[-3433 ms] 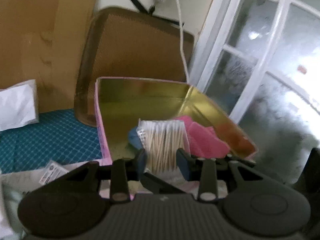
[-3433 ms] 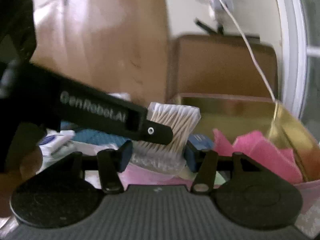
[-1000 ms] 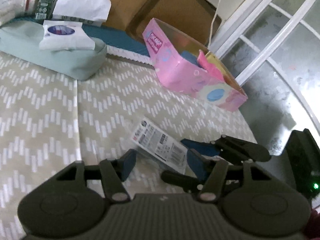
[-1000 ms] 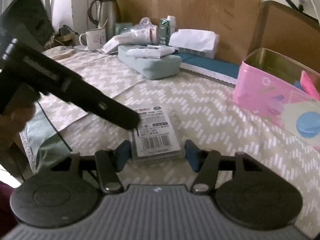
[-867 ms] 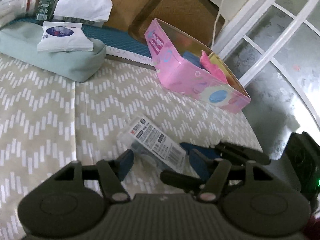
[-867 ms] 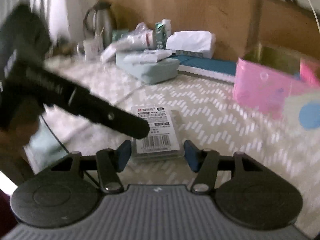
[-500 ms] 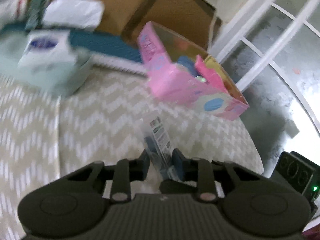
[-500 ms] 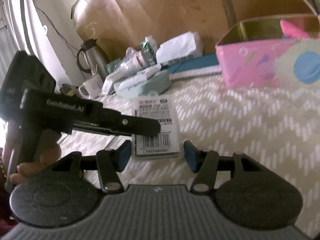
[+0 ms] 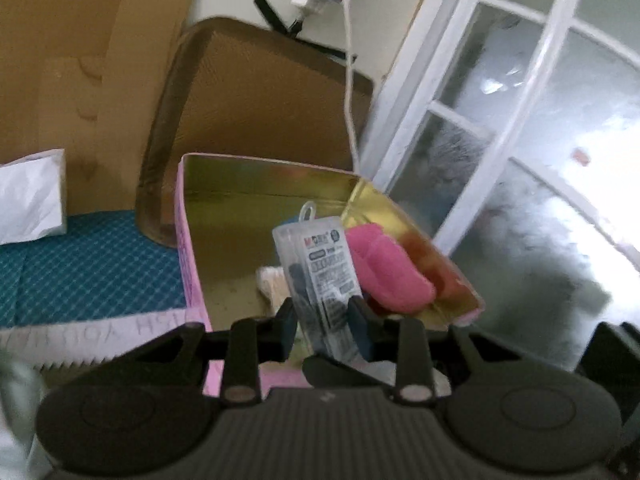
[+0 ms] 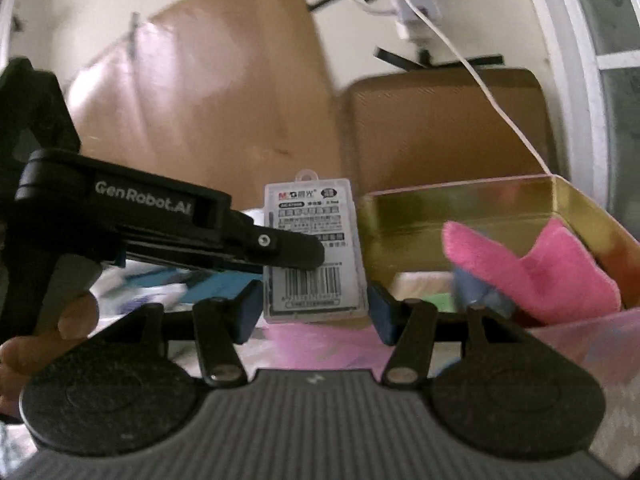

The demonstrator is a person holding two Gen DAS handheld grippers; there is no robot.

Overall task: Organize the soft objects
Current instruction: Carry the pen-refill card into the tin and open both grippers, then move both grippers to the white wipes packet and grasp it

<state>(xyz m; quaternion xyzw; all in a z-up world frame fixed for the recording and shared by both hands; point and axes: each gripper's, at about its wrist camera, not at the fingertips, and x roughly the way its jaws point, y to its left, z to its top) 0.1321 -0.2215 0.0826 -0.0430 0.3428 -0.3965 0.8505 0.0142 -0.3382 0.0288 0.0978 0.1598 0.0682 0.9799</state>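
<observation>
A clear plastic case [image 9: 320, 268] with a barcode label hangs upright over the near edge of the open pink box [image 9: 188, 240], whose inside is gold. My left gripper [image 9: 322, 322] is shut on its thin sides, though the jaws are opening slightly. In the right wrist view the same case [image 10: 316, 248] sits between the blue pads of my right gripper [image 10: 314, 312], which touch its wide edges. The left gripper [image 10: 312, 258] reaches in from the left. Inside the box [image 10: 440, 216] lie a pink cloth [image 10: 560, 268], a blue item [image 10: 476, 288] and cotton swabs [image 9: 272, 284].
A white tissue pack [image 9: 28, 196] sits on a teal patterned mat [image 9: 80, 264] left of the box. A brown panel [image 9: 260, 100] and cardboard stand behind it. A white cable [image 9: 350, 80] hangs near the window frame [image 9: 500, 140]. A person's hand [image 10: 76, 316] holds the left gripper.
The case lay flat on the chevron cloth with both grippers around it. Both grippers closed on it, lifted it upright and carried it to the pink box.
</observation>
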